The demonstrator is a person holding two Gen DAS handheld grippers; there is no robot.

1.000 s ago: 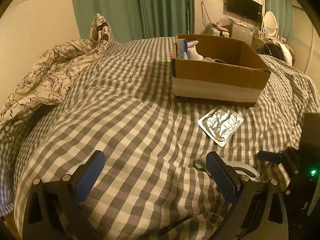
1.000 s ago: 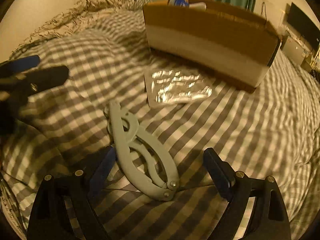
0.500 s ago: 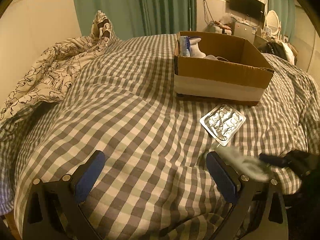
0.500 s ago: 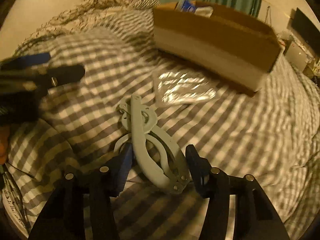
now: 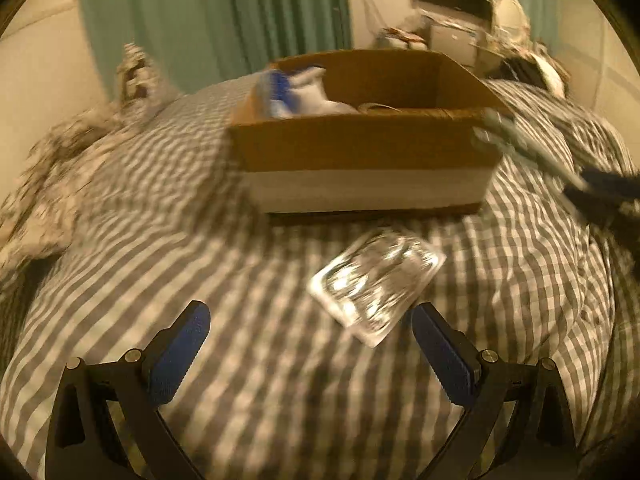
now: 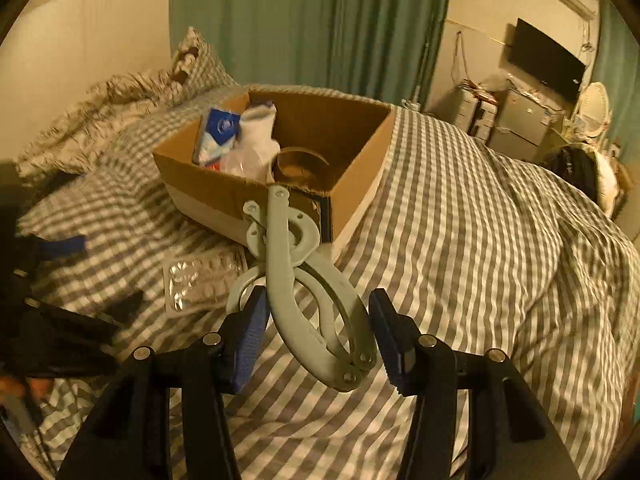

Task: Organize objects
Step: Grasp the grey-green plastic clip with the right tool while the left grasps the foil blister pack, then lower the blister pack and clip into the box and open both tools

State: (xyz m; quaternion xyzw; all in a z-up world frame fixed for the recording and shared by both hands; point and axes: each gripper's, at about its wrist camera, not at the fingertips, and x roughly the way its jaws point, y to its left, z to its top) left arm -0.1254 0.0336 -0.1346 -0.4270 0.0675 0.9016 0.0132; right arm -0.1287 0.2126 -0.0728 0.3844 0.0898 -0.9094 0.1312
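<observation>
Right wrist view shows the right gripper pinching one pale green folding hanger, its jaws having just closed in on it; the hanger hangs clear of the checked bedspread, near one open cardboard box. One foil blister pack lies on the bedspread just near of the box. Inside the box I count perhaps four items, though the pile is unclear. Left gripper hovers with jaws spread, empty.

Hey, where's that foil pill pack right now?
The foil pill pack lies flat on the checked bedspread, just in front of the cardboard box, ahead of the open left gripper.
</observation>
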